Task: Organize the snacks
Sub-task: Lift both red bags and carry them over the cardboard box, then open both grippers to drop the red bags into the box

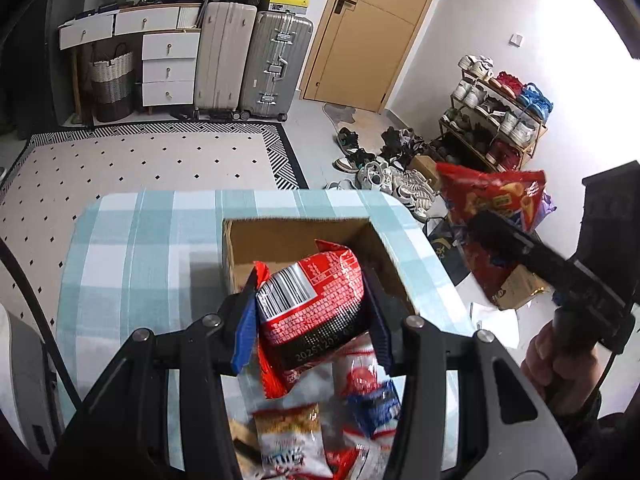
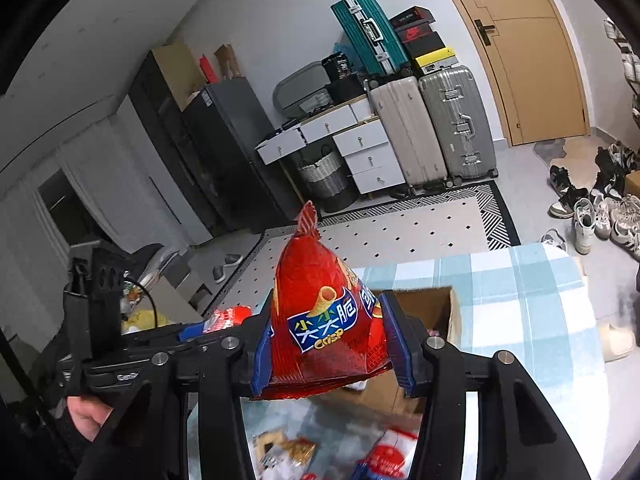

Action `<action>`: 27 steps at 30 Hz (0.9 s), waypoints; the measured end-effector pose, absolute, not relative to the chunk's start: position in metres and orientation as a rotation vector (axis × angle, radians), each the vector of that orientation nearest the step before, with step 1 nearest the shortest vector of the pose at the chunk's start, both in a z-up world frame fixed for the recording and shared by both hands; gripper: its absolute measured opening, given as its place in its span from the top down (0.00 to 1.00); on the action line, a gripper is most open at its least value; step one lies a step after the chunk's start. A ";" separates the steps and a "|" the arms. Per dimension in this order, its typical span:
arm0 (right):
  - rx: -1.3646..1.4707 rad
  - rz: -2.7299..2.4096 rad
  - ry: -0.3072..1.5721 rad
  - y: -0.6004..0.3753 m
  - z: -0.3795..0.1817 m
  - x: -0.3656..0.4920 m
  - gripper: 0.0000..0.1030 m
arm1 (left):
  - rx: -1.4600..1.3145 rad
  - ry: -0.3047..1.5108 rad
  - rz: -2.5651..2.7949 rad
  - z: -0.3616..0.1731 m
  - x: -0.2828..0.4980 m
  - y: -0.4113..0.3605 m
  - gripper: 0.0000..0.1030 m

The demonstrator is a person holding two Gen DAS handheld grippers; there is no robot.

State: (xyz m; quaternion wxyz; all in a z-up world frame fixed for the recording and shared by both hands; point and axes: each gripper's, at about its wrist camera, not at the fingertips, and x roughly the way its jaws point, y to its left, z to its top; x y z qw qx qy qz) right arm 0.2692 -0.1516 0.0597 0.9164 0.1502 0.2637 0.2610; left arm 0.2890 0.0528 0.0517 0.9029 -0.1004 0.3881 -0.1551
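Both grippers loaded: left gripper (image 1: 310, 308) clamps a red pack (image 1: 312, 300), right gripper (image 2: 328, 344) the crisps (image 2: 324, 312); box (image 1: 280, 240) at twelve o'clock looks empty, more snacks (image 1: 292, 436) at six

Red barcode packet (image 1: 310, 300): glossy red snack bag, barcode and printed date facing up, tilted, clamped between the blue pads of the left hand-held gripper (image 1: 310, 312), above the near edge of the box.
Crisp bag (image 2: 326, 320): red puffed bag with a cone picture and blue lettering, standing on end, sealed top pointing up, pinched by the right hand-held gripper (image 2: 330, 344).
Cardboard box (image 1: 280, 240): brown, open-topped, on the checked counter (image 1: 140, 248).
Loose snacks (image 1: 288, 436): white, red and blue packets heaped on the counter's near side.
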 end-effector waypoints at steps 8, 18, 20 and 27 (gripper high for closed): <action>0.270 0.517 0.591 -0.133 0.042 0.324 0.53 | -0.238 0.843 -0.313 0.028 0.340 0.041 0.57; 0.214 0.471 0.673 -0.116 -0.009 0.366 0.53 | -0.200 0.899 -0.316 -0.018 0.371 0.028 0.57; 0.210 0.468 0.678 -0.116 -0.016 0.370 0.53 | -0.200 0.914 -0.311 -0.027 0.377 0.028 0.57; 0.174 0.441 0.671 -0.117 -0.035 0.374 0.40 | -0.226 0.926 -0.257 -0.047 0.391 0.037 0.37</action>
